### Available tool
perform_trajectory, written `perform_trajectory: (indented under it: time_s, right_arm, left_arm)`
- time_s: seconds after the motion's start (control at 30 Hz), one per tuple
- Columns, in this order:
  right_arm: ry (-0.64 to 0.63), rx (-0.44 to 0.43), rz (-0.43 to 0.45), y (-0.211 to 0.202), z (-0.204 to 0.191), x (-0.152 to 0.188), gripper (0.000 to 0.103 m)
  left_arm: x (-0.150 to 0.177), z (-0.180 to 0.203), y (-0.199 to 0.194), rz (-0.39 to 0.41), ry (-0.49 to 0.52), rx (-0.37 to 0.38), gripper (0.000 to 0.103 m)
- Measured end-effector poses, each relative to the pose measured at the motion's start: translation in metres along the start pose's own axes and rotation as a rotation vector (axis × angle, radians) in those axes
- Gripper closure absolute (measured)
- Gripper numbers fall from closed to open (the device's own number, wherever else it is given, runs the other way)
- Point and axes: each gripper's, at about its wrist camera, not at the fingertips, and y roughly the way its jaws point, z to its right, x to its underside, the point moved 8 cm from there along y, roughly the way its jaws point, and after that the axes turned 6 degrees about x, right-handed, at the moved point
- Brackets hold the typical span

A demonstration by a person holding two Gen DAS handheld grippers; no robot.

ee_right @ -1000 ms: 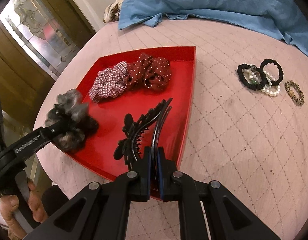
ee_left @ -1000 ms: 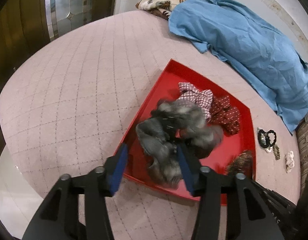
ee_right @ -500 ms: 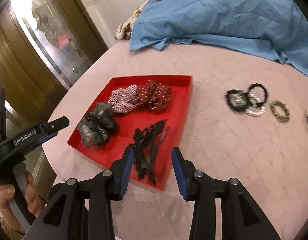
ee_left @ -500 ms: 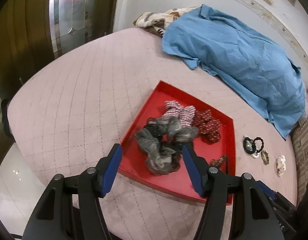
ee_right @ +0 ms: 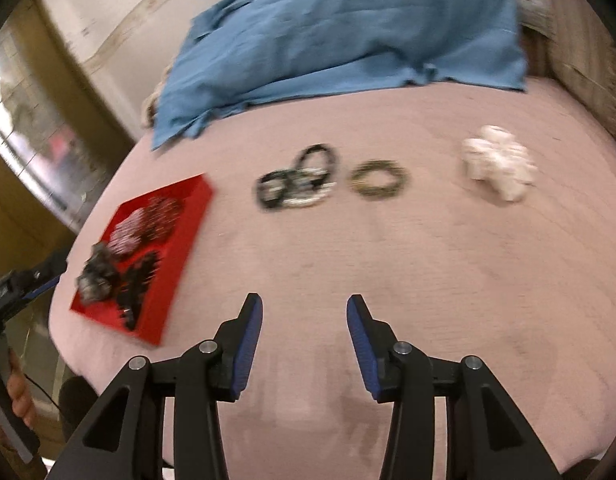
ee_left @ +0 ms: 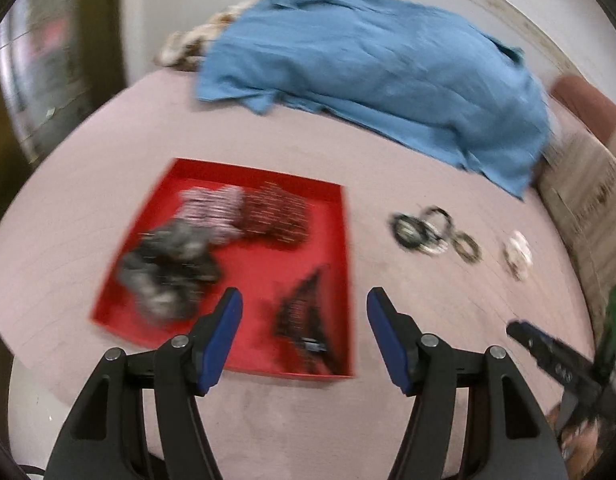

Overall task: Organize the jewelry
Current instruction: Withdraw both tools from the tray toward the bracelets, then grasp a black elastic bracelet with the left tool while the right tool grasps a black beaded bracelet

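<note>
Both claws are spread wide and hold nothing: the left gripper hangs over the near edge of the shallow square red tray, and the right gripper over bare pink quilted bedcover. In the left wrist view the tray holds a grey ruffled scrunchie at 9 o'clock, a pink checked scrunchie and a dark red dotted scrunchie touching along the 12 o'clock side, and a black toothed claw clip at 5 o'clock. Outside the tray, in the right wrist view, black and pearl hair ties cluster at 11 o'clock, a bronze beaded ring just beside them, a white ruffled scrunchie at 1 o'clock. A crumpled blue cloth lies beyond.
</note>
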Motion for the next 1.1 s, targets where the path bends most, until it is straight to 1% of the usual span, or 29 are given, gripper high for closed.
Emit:
perform_trajectory:
  time_s: [0.17, 0.27, 0.4, 0.47, 0.6, 0.7, 0.73, 0.77, 0.83, 0.87, 1.0, 1.1]
  right_arm:
    - [0.072, 0.037, 0.018, -0.005, 0.053, -0.008, 0.055]
    - [0.107, 0.034, 0.013, -0.002, 0.069, -0.009, 0.055]
    - [0.125, 0.019, 0.007, 0.008, 0.075, -0.012, 0.055]
    - [0.128, 0.005, 0.004, 0.012, 0.076, -0.015, 0.055]
    - [0.133, -0.034, -0.003, 0.028, 0.071, -0.030, 0.055]
    - [0.136, -0.076, -0.006, 0.042, 0.063, -0.047, 0.055]
    - [0.135, -0.093, -0.006, 0.047, 0.059, -0.055, 0.055]
    - [0.133, -0.106, -0.007, 0.054, 0.055, -0.063, 0.055]
    - [0.125, -0.127, -0.012, 0.066, 0.046, -0.077, 0.055]
    - [0.123, -0.143, -0.016, 0.074, 0.041, -0.084, 0.055]
    - [0.107, -0.183, -0.036, 0.099, 0.026, -0.107, 0.055]
    - [0.085, -0.189, -0.053, 0.119, 0.017, -0.118, 0.055]
  left_arm:
    - [0.001, 0.039, 0.024, -0.058, 0.017, 0.070, 0.039]
    - [-0.006, 0.060, 0.044, -0.079, 0.036, 0.092, 0.039]
    - [-0.021, 0.078, 0.072, -0.095, 0.061, 0.098, 0.039]
    - [-0.030, 0.087, 0.085, -0.095, 0.083, 0.107, 0.040]
    - [-0.047, 0.101, 0.117, -0.089, 0.136, 0.098, 0.041]
    - [-0.054, 0.106, 0.142, -0.106, 0.157, 0.088, 0.050]
    - [-0.056, 0.106, 0.154, -0.118, 0.159, 0.087, 0.055]
    - [-0.056, 0.104, 0.165, -0.134, 0.156, 0.080, 0.061]
    - [-0.056, 0.099, 0.183, -0.160, 0.142, 0.074, 0.068]
    - [-0.056, 0.098, 0.190, -0.170, 0.132, 0.078, 0.070]
    - [-0.058, 0.092, 0.210, -0.186, 0.098, 0.093, 0.070]
    - [-0.058, 0.089, 0.223, -0.198, 0.075, 0.102, 0.070]
